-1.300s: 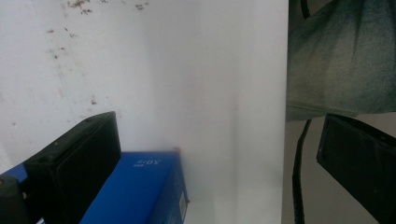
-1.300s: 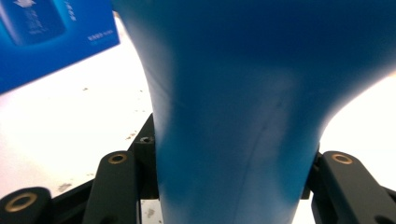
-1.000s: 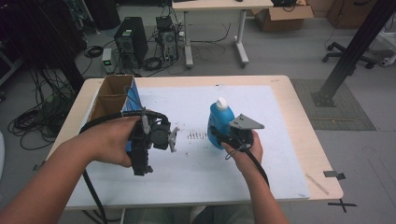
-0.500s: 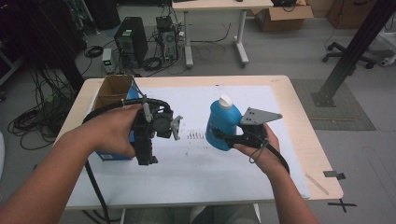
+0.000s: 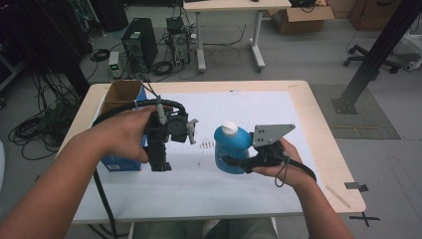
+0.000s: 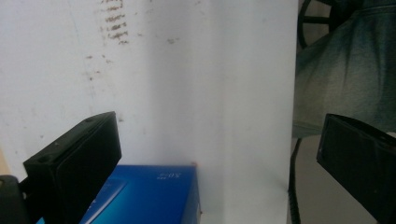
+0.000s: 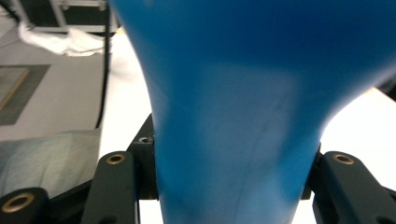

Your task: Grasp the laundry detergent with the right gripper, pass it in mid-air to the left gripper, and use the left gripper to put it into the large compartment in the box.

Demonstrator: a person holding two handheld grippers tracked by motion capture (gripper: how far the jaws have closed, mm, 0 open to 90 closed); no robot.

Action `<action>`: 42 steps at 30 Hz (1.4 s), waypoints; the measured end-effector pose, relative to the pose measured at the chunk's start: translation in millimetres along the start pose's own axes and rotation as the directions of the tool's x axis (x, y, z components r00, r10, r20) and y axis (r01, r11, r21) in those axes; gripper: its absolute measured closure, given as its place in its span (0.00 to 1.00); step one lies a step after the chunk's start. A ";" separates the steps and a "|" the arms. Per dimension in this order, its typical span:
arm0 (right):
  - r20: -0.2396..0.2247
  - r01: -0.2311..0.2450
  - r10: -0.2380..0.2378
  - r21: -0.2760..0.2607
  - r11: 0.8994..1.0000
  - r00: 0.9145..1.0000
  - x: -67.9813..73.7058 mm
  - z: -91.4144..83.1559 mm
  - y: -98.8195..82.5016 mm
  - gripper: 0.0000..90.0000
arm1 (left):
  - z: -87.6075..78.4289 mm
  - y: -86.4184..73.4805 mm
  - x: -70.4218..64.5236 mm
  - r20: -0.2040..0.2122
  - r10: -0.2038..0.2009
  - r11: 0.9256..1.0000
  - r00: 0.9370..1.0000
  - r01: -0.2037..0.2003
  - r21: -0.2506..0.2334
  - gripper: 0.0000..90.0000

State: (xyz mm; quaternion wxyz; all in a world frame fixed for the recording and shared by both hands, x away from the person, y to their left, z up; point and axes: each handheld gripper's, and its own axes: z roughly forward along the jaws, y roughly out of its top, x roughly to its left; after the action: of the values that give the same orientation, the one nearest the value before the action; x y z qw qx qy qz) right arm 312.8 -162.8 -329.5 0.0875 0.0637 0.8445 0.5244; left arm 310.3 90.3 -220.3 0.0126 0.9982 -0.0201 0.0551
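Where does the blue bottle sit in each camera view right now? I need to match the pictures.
High view: blue bottle right of centre, white cap up, in the right gripper.
Left gripper view: not in this picture.
Right gripper view: bottle fills the centre, clamped between the black jaws.
Shared landmark: the white sheet covering the table.

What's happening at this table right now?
A person works with two handheld grippers. The right gripper is clamped on a blue plastic bottle with a white cap, holding it upright above the white sheet on the table. The left gripper hangs open and empty, pointing down over a blue cardboard box near the table's left edge.
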 end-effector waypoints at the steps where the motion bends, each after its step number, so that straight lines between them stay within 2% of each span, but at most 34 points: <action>1: -0.013 0.006 -0.006 0.001 1.000 1.000 1.4 2.0 -0.4 0.51 | -0.2 0.8 0.4 0.003 0.000 1.000 1.000 0.000 -0.001 0.00; 7: -0.079 0.022 -0.024 -0.017 1.000 0.997 6.2 14.0 -4.5 0.51 | -1.8 5.6 1.8 0.016 0.006 1.000 1.000 -0.005 -0.010 0.00; 8: -0.079 0.022 -0.024 -0.017 1.000 0.997 6.2 14.0 -4.5 0.51 | -1.8 5.6 1.8 0.016 0.006 1.000 1.000 -0.005 -0.010 0.00; 9: -0.105 0.028 -0.030 -0.020 0.999 0.994 7.5 19.1 -5.7 0.51 | -2.5 7.3 1.1 0.018 0.006 1.000 1.000 -0.006 -0.010 0.00; 17: -0.163 0.028 -0.034 -0.036 0.999 0.986 10.0 37.4 -8.7 0.50 | -5.4 14.9 -0.4 0.025 0.025 1.000 0.999 -0.025 -0.011 0.00; 25: -0.186 0.026 -0.033 -0.039 0.999 0.982 10.1 54.7 -8.0 0.50 | -5.9 18.7 0.3 0.030 0.024 1.000 0.999 -0.024 -0.006 0.00; 42: -0.215 0.026 -0.035 -0.044 0.999 0.976 11.0 89.0 5.6 0.50 | -3.9 26.3 -1.1 0.031 0.033 0.999 0.999 -0.033 0.010 0.00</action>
State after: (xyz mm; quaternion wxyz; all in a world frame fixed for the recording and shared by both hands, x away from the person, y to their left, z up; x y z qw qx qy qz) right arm 321.2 -80.3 -364.1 0.0049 -0.0083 0.8391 0.5439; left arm 307.7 64.2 -216.0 0.0063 0.9985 -0.0366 0.0402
